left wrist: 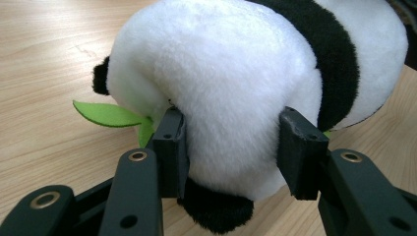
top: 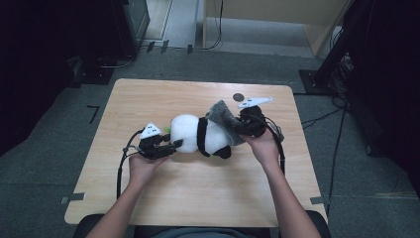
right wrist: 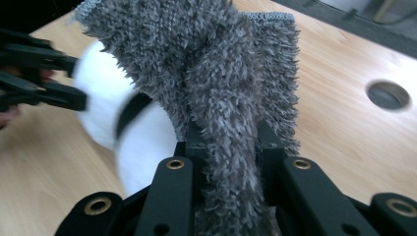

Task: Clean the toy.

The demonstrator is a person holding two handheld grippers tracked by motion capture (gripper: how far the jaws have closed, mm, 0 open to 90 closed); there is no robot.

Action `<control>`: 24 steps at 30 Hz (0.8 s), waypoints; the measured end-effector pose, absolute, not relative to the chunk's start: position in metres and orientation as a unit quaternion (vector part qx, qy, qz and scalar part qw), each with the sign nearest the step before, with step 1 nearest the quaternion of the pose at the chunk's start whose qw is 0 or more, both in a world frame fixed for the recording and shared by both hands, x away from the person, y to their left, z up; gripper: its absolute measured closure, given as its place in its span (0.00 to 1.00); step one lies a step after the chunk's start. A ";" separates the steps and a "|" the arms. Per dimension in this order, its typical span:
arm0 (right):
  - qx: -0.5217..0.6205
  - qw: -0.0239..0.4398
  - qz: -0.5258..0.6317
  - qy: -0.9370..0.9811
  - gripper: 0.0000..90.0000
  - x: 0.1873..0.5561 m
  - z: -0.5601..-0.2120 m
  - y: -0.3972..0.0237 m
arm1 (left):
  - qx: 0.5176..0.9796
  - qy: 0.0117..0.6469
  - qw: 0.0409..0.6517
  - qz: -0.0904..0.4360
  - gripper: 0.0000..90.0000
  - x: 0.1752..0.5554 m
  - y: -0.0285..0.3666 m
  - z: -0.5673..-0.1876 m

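Note:
A black and white plush panda [top: 200, 135] lies on its side in the middle of the wooden table [top: 198, 198]. My left gripper [top: 171, 145] is shut on the panda's white head [left wrist: 216, 88], its pads pressing into the plush from both sides. A green felt leaf [left wrist: 105, 114] sticks out beside the head. My right gripper [top: 245, 126] is shut on a grey fuzzy cloth [right wrist: 221, 83], which stands bunched up between its jaws over the panda's rear end [right wrist: 142, 142]. The same cloth [top: 224, 119] drapes over the panda's right end in the high view.
A round cable hole [top: 238, 96] sits in the table near its far edge, just beyond the right gripper. Cables trail from both grippers across the table. Dark equipment and stands surround the table on the floor.

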State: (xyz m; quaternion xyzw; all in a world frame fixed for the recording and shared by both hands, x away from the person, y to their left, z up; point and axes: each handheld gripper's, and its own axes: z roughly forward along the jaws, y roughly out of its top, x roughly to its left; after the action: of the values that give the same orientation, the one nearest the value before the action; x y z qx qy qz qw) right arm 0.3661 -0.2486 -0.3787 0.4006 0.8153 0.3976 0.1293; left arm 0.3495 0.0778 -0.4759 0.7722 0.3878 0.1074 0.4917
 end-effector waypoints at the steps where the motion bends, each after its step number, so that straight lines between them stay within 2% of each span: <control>1: 0.394 0.127 0.399 0.818 0.84 0.366 -0.377 -0.242 | 0.772 0.388 0.492 0.107 0.58 0.350 0.078 -0.476; 12: 0.331 0.103 0.379 0.858 0.84 0.372 -0.383 -0.163 | 0.772 0.388 0.491 0.108 0.58 0.349 0.077 -0.475; 17: 0.320 0.094 0.370 0.867 0.84 0.375 -0.393 -0.141 | 0.773 0.388 0.490 0.109 0.58 0.348 0.076 -0.473; 24: 0.316 0.094 0.363 0.871 0.84 0.375 -0.400 -0.133 | 0.774 0.392 0.484 0.111 0.59 0.347 0.075 -0.472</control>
State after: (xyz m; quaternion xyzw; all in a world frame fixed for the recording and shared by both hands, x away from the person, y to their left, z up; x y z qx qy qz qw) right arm 0.3747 -0.1332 -0.3999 0.3163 0.8713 0.3632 0.0938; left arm 0.3473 0.0746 -0.4723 0.7741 0.3923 0.1112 0.4842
